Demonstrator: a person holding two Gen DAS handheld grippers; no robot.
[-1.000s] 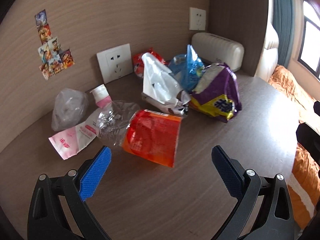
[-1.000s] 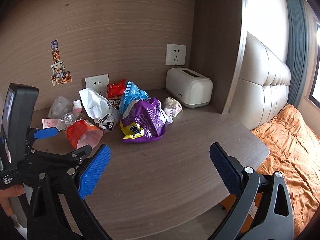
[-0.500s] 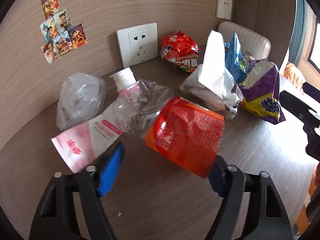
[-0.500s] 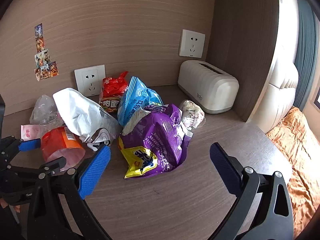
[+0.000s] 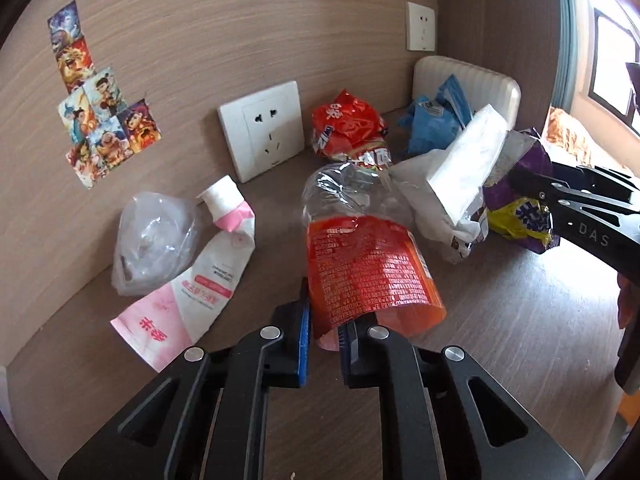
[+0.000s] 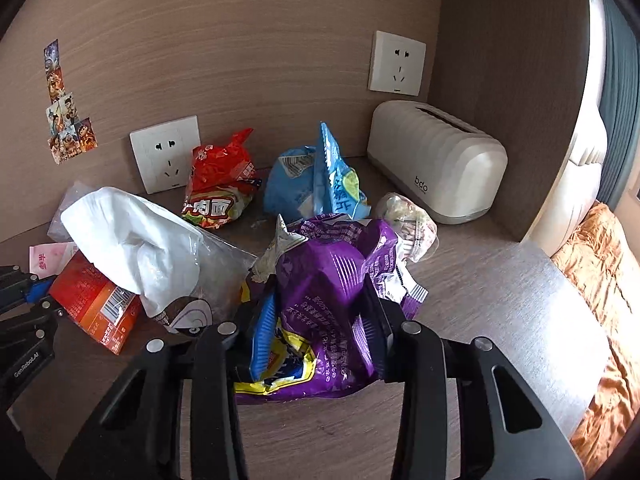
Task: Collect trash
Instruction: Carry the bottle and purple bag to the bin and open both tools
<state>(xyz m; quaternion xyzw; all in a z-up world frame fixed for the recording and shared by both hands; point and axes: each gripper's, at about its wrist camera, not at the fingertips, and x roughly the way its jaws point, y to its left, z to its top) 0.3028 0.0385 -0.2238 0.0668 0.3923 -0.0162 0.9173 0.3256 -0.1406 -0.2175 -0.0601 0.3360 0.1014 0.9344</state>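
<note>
My left gripper is shut on the bottom end of a crushed clear bottle with an orange label; the bottle also shows in the right wrist view. My right gripper is shut on a purple snack bag, which also shows in the left wrist view. A white bag leans between the bottle and the purple bag. A red noodle packet, a blue packet and a crumpled wrapper lie behind.
A pink tube and a clear plastic bag lie at the left by the wall. A white tissue box stands in the back right corner. Wall sockets sit behind. The table edge and an orange bed are at the right.
Both grippers moved forward to the trash and closed: the left on the orange-labelled bottle, the right on the purple bag. The bottle now points away from the left gripper.
</note>
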